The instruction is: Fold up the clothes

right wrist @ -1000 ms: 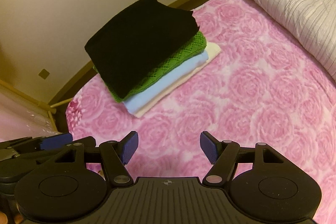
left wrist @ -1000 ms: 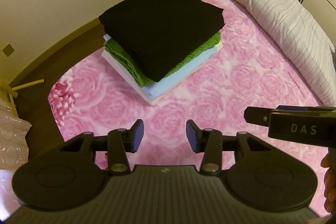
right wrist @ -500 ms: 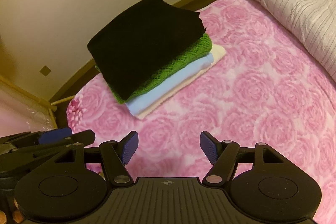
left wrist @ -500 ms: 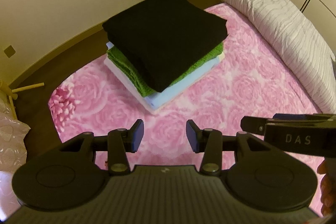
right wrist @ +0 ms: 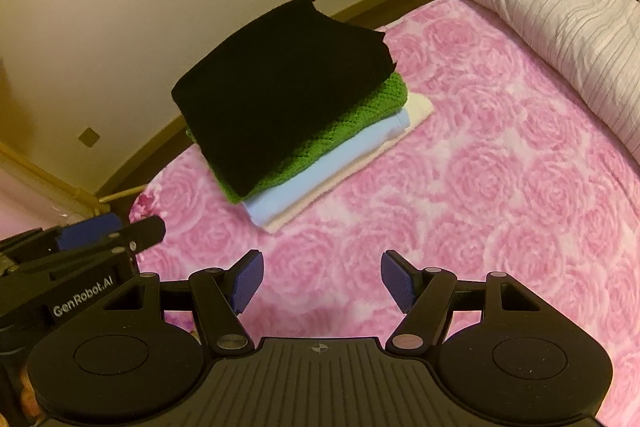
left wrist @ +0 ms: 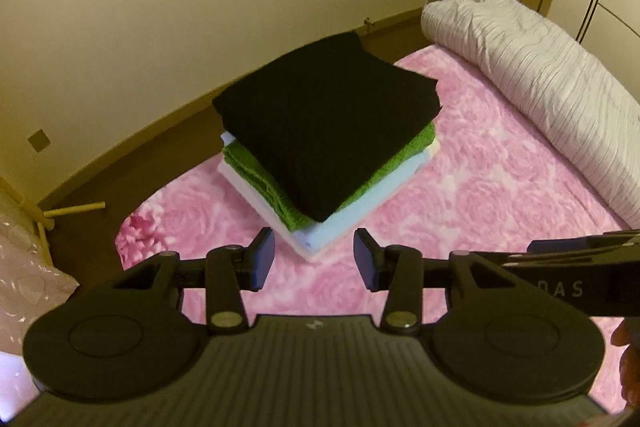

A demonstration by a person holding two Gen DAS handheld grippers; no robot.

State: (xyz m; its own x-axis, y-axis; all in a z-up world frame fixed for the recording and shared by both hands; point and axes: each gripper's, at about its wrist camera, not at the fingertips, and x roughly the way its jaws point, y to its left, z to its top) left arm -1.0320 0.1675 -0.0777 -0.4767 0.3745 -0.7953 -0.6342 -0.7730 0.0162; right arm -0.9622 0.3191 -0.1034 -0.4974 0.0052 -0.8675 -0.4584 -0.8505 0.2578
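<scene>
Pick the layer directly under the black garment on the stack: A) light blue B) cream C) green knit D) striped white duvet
C: the green knit shows right beneath the black garment, with the light blue piece and the cream piece lower down; the striped duvet lies apart at the far side of the bed.

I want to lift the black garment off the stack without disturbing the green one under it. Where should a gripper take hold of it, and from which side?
Judging by its pose, take the black garment at its near corner, which overhangs the green knit. Come in low from the near side with the open left gripper, one finger under the overhang.
</scene>
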